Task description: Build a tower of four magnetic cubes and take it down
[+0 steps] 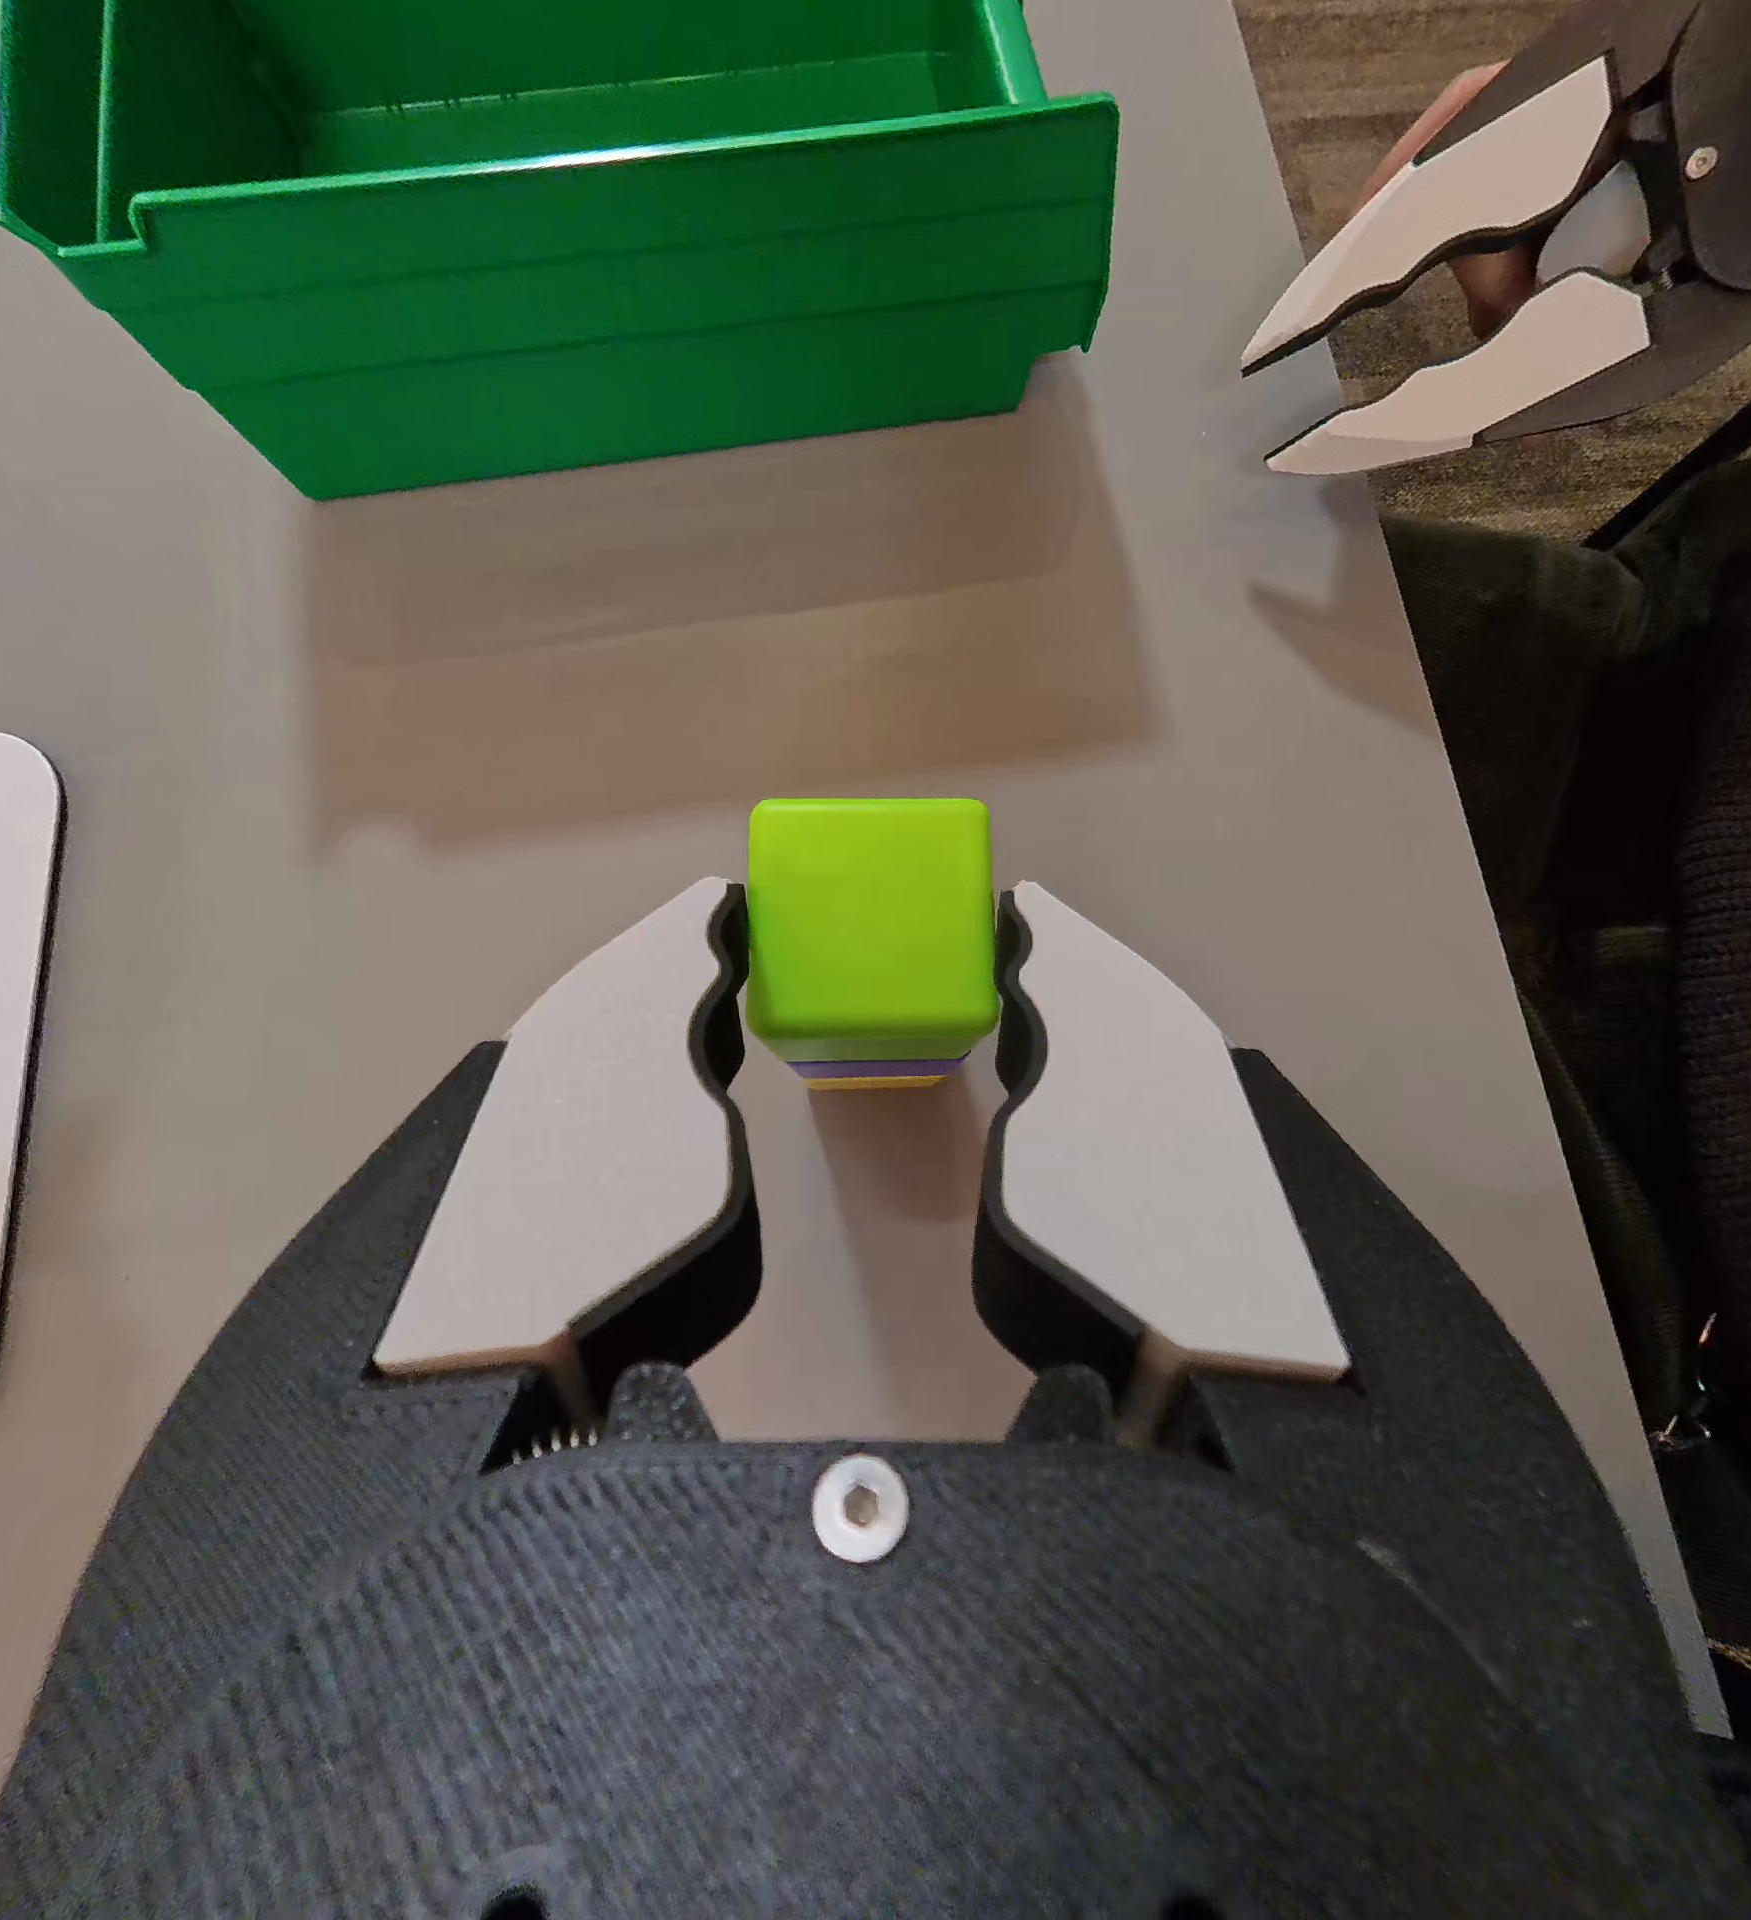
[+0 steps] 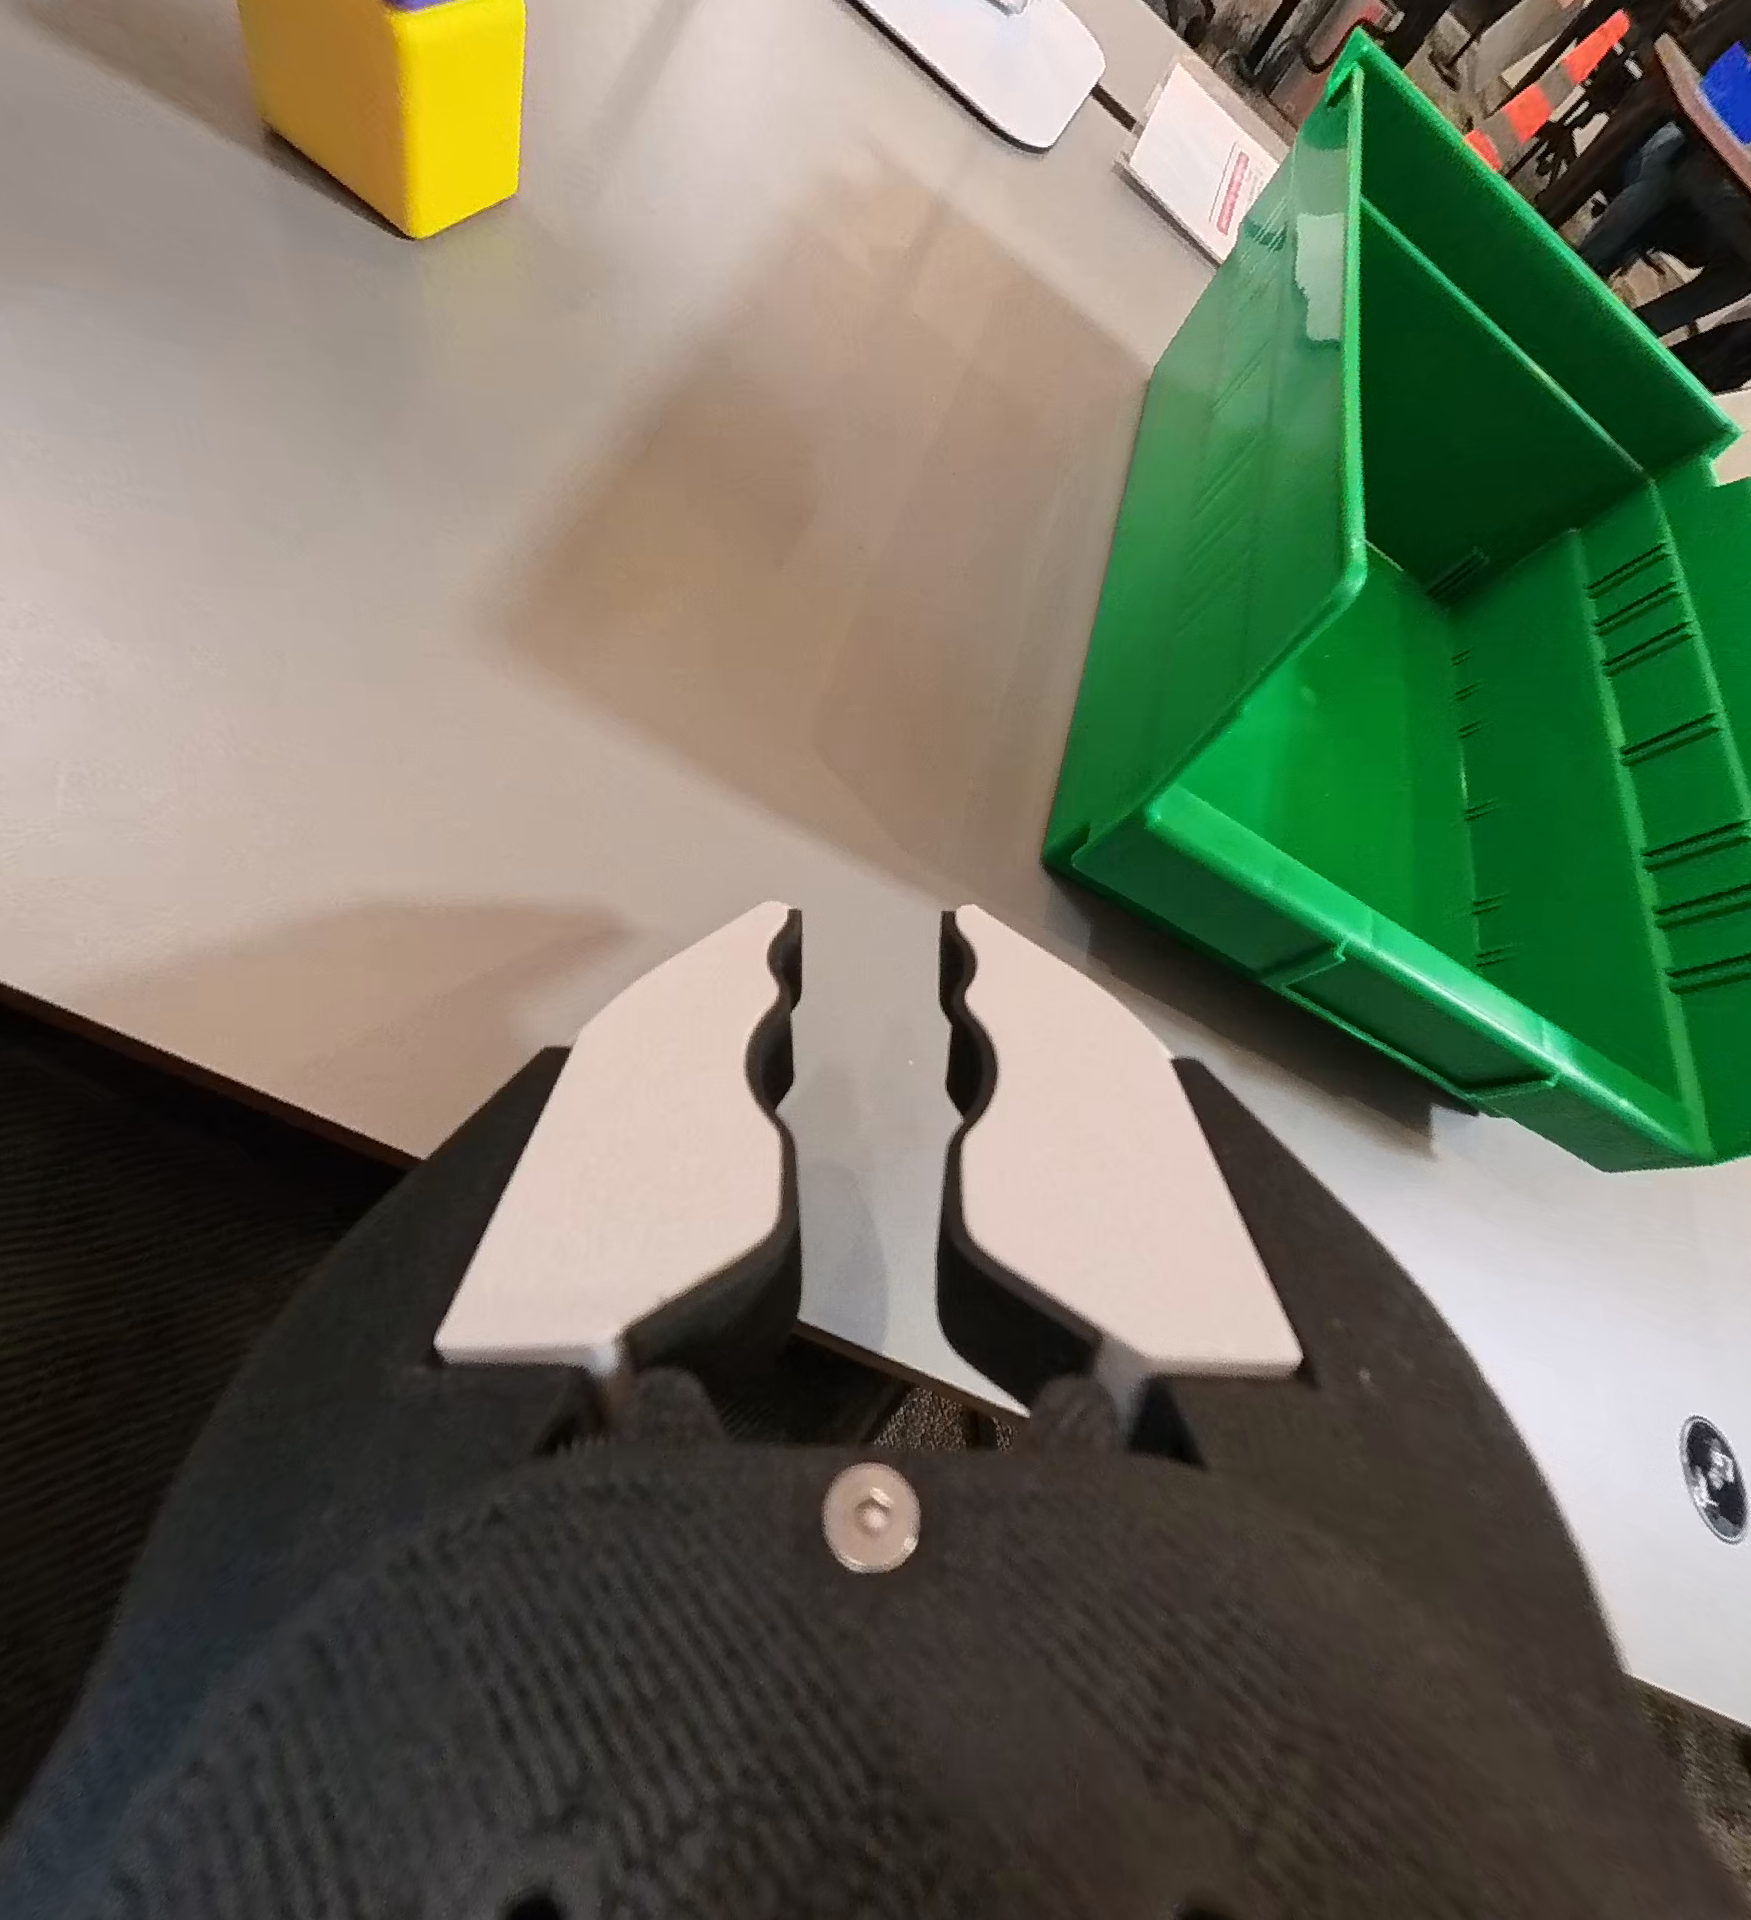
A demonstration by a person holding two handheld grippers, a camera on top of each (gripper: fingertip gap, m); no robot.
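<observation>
Left claw (image 1: 869,935) grips a lime cube (image 1: 869,920) near the bare green bin (image 1: 580,301); right claw (image 2: 871,935) hangs released.

Left gripper (image 1: 871,940), fingers set against both sides of a lime-green cube (image 1: 869,920) stacked on purple and yellow layers, on a grey table (image 1: 331,644); green bin (image 1: 580,312) beyond, right gripper (image 1: 1266,410) apart, slightly parted.
</observation>
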